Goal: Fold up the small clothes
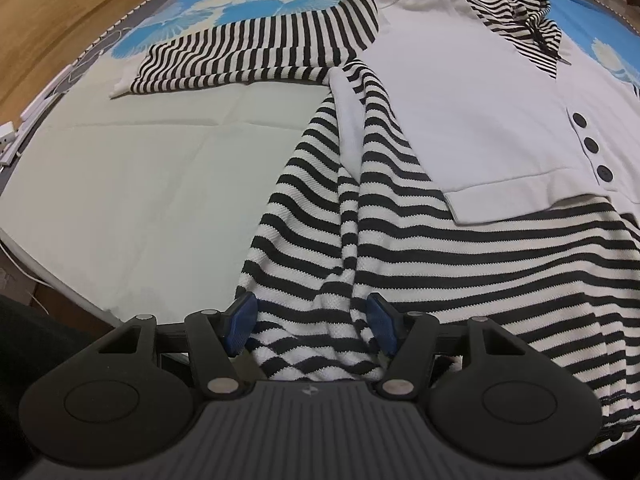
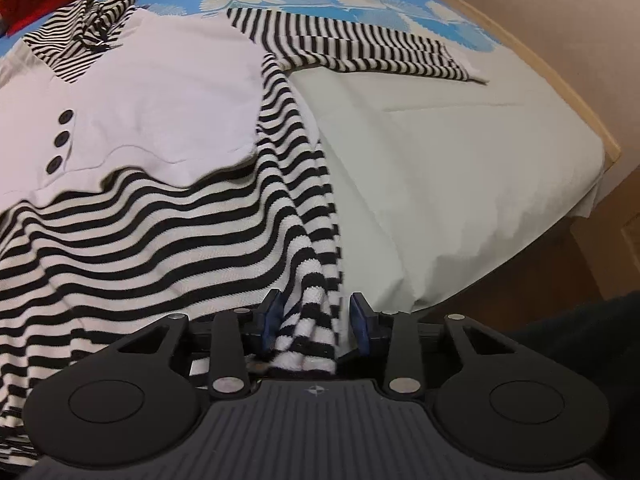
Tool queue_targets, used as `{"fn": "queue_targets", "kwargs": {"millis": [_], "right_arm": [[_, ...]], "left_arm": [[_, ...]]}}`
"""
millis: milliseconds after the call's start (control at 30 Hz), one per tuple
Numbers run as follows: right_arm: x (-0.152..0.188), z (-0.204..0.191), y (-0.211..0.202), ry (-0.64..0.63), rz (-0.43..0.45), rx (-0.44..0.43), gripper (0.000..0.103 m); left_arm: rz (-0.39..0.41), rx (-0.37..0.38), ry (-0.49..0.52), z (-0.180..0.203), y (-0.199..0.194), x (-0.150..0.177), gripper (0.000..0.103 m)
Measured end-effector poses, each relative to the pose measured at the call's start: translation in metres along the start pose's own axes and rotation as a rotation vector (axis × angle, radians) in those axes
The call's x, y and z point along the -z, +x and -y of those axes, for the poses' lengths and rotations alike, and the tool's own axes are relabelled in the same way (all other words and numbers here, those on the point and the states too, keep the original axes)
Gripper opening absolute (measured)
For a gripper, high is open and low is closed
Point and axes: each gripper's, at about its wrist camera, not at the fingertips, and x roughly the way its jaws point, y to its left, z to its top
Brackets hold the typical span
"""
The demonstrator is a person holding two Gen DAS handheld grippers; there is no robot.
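On the pale green sheet [image 1: 132, 184] over the blue shell-patterned bedspread [image 1: 224, 4]: a small black-and-white striped knit top with a plain white vest front and three dark buttons [image 1: 452, 92], spread flat, front up, sleeves out to either side, hem toward the cameras. Step in hand, by the look of it: taking hold of the two lower hem corners for a first fold. Left claw [image 1: 311, 328] partly closed, blue pads [image 1: 240, 330] astride a gathered bunch of striped hem, touching its sides; firmness of that hold not certain. Right claw [image 2: 315, 322] narrower, bunched striped corner between the pads, left pad against the fabric, right pad apparently just clear, so not yet a full pinch. Next move, likely: finishing both pinches, then lifting both corners evenly and carrying the hem up toward the striped collar [image 1: 516, 12], keeping the edge taut to avoid dragging the white front askew.
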Motion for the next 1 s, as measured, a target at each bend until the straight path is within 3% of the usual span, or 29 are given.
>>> {"fn": "queue_targets", "kwargs": {"millis": [167,300,400,500,533,600,700,833,1000], "right_arm": [[-0.004,0.004,-0.005,0.008,0.039,0.028,0.038],[-0.008,0.003,-0.03,0.019,0.175,-0.033,0.043],[-0.01,-0.001,-0.041,-0.002,0.227,-0.12,0.05],[-0.006,-0.002,-0.027,-0.023,0.126,-0.15,0.051],[-0.003,-0.001,-0.016,-0.036,0.058,-0.123,0.051],[0.001,0.006,0.002,-0.015,-0.047,-0.064,0.05],[-0.003,0.021,0.001,0.069,-0.047,-0.087,0.054],[-0.017,0.021,-0.03,0.046,0.137,-0.133,0.054],[-0.037,0.014,-0.074,-0.013,0.313,-0.242,0.055]], "left_arm": [[0.063,0.019,-0.042,-0.001,-0.016,-0.003,0.07],[0.151,0.145,-0.083,-0.002,-0.038,-0.007,0.076],[0.122,0.289,-0.061,0.007,-0.041,-0.006,0.076],[-0.02,0.38,-0.087,0.011,-0.023,0.001,0.075],[-0.067,0.36,-0.078,0.014,-0.016,0.005,0.074],[-0.077,0.316,-0.04,0.019,-0.014,0.008,0.069],[0.0,0.317,-0.035,0.018,-0.034,0.0,0.069],[0.141,0.347,-0.031,0.012,-0.074,-0.029,0.07],[0.298,0.36,-0.006,-0.003,-0.108,-0.101,0.072]]}}
